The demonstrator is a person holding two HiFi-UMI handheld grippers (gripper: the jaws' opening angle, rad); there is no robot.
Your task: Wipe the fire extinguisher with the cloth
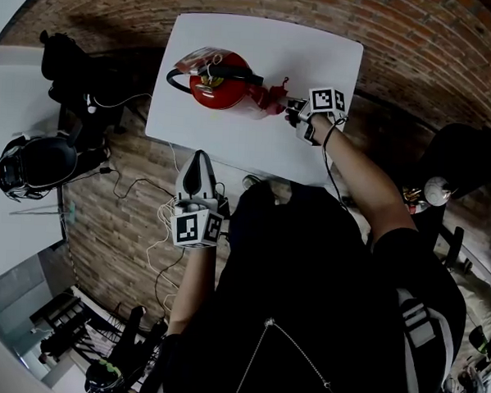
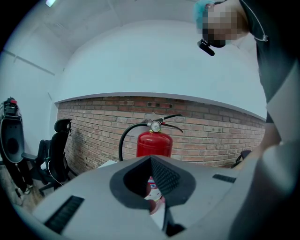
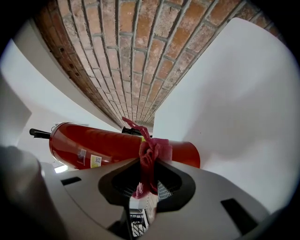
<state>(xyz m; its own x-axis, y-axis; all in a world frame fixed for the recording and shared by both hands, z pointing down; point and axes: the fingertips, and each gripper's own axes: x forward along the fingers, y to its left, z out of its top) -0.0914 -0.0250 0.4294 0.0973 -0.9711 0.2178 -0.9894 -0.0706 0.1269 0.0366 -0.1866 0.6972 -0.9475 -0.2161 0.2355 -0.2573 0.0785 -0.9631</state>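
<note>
A red fire extinguisher [image 1: 222,88] with a black hose stands upright on the white table [image 1: 302,55]. It also shows in the left gripper view [image 2: 153,143] and the right gripper view [image 3: 93,147]. My right gripper [image 1: 297,112] is shut on a red cloth [image 1: 275,99], which is bunched between the jaws [image 3: 147,164] and pressed against the extinguisher's side [image 3: 151,150]. My left gripper [image 1: 200,160] hangs below the table's near edge, away from the extinguisher. Its jaws [image 2: 151,161] are shut with nothing in them.
A black office chair [image 1: 72,67] stands left of the table and also shows in the left gripper view [image 2: 58,140]. A black helmet-like object [image 1: 34,164] lies on a white surface at far left. Cables [image 1: 146,211] trail across the brick-patterned floor.
</note>
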